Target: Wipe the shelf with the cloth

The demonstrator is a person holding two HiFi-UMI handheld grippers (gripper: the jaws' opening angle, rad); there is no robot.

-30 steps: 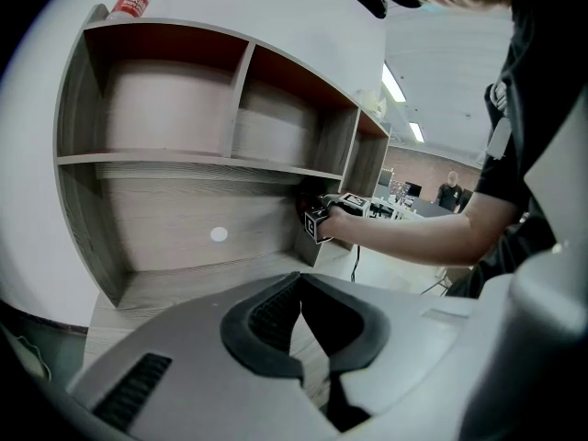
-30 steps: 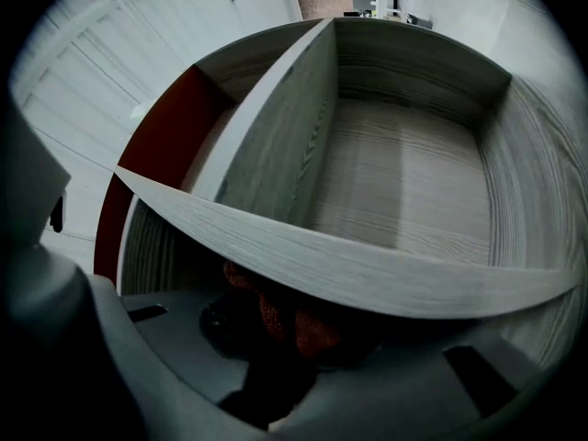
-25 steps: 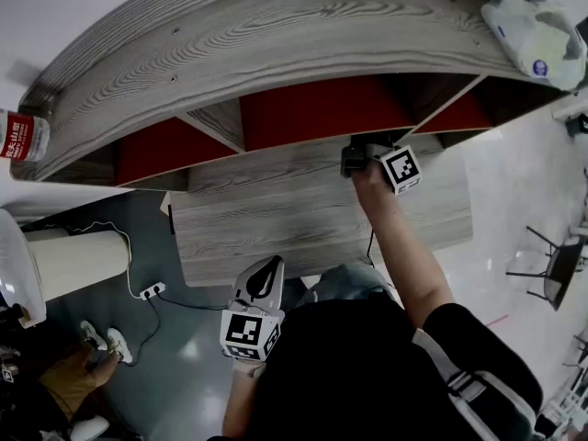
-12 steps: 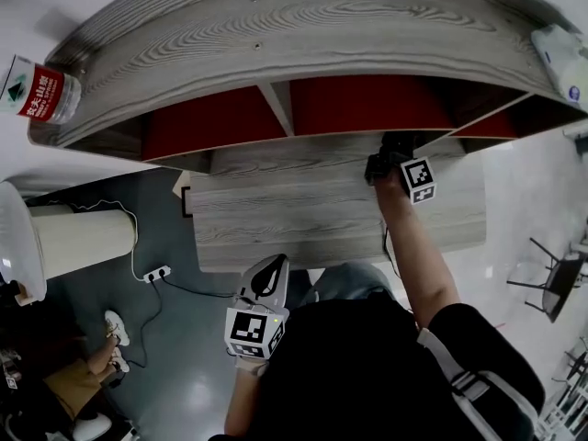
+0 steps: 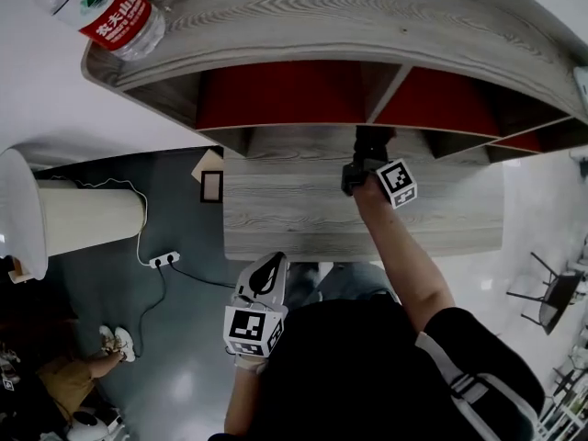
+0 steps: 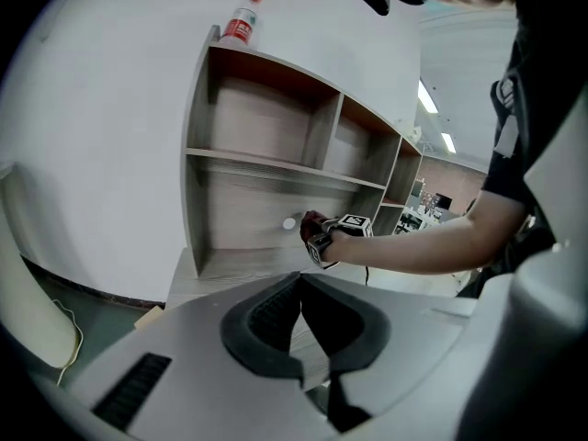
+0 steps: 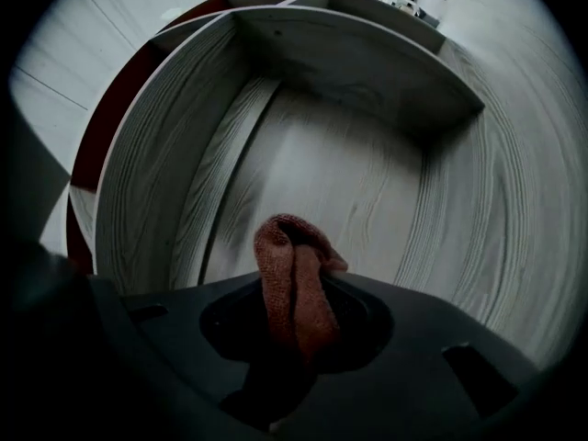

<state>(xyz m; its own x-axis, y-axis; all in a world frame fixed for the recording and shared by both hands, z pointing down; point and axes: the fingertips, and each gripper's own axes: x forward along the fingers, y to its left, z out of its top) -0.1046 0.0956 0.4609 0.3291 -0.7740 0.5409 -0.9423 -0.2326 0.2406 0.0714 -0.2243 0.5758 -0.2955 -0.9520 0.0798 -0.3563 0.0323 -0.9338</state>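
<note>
Shelf (image 5: 349, 16): was grey wood with red backs; a bottle (image 5: 101, 7) lay on top.
Right gripper (image 5: 366, 159): was reaching into a lower box, squeezing the cloth (image 7: 292, 283).
Left gripper (image 5: 265, 278): was closed with nothing in it, well away from the shelf.

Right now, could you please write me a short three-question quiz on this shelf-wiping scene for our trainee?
1. True or false: the left gripper holds the cloth.
2. Where is the water bottle? A) on top of the shelf; B) on the floor; C) inside a compartment.
3. Fill in: the cloth is clamped in the ___ gripper's jaws, inside a shelf compartment.

Key: 1 false, its jaws are together with nothing between them; 2 A; 3 right, the right gripper.
</note>
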